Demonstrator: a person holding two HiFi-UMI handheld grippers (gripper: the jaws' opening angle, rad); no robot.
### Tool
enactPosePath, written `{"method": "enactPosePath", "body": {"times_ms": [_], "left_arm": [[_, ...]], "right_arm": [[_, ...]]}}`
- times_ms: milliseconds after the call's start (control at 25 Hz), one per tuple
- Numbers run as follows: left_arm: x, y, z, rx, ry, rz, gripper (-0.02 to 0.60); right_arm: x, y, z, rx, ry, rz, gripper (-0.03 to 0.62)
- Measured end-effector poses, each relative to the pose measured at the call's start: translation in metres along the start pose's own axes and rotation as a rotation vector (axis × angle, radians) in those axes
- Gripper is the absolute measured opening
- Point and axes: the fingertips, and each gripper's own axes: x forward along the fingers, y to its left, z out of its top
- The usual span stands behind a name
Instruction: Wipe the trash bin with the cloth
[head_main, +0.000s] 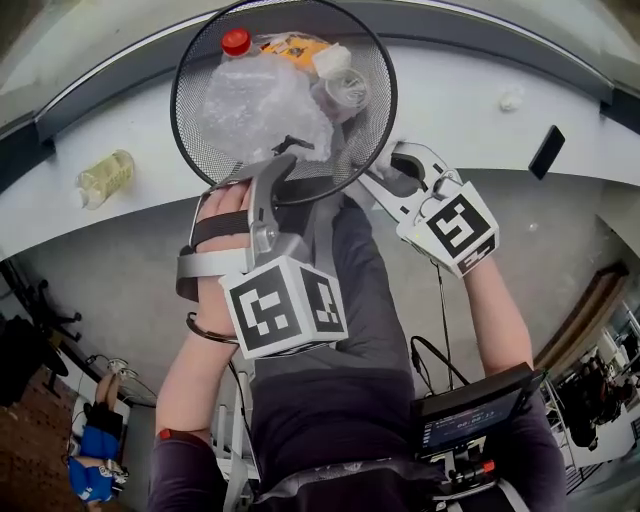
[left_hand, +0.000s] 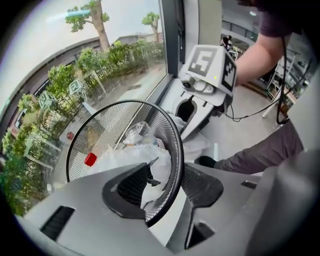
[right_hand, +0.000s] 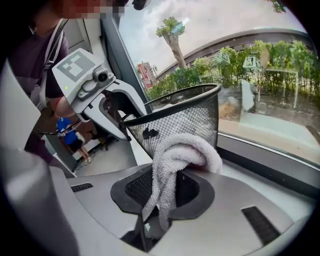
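Trash bin (head_main: 192, 105) is round black wire mesh, holding crumpled plastic rubbish (head_main: 262, 108).

The trash bin (head_main: 196, 120) stands mid-table (head_main: 470, 120), rubbish (head_main: 260, 105) inside. The left tool (left_hand: 170, 177) straddles its near rim; the right tool (right_hand: 167, 187) holds the cloth (right_hand: 185, 150) against its right wall. A bottle (head_main: 103, 177) lies toward the table's left end.

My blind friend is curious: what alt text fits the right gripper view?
The right gripper clamps a folded pale cloth in front of a black mesh trash bin. The left gripper reaches over its rim; trees show through a window behind.
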Motion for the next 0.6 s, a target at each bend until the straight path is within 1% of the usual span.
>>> {"method": "enactPosePath", "body": {"times_ms": [80,200,240,320,400,520,600], "left_arm": [[0.0,0.0,0.001,-0.01,-0.003,0.008,0.198],[-0.001,-0.002,0.008,-0.017,-0.018,0.005,0.199],[-0.001,-0.002,0.008,0.0,-0.018,0.002,0.198],[-0.003,-0.004,0.0,0.085,0.01,-0.002,0.198],[-0.012,-0.002,-0.012,0.165,0.037,-0.005,0.199],[-0.018,0.007,-0.026,0.212,0.037,-0.002,0.201],[-0.009,0.012,-0.037,0.274,0.078,0.025,0.201]], "right_arm": [[0.006,0.015,-0.004,-0.017,0.014,0.037,0.086],[0.01,0.042,-0.008,-0.107,0.055,0.107,0.086],[0.011,0.046,-0.009,-0.128,0.064,0.121,0.086],[0.007,0.042,-0.008,-0.14,0.071,0.119,0.086],[-0.005,0.021,-0.005,-0.151,0.074,0.068,0.086],[-0.031,-0.032,0.003,-0.193,0.11,-0.097,0.087],[-0.044,-0.065,0.014,-0.187,0.102,-0.188,0.086]]}}
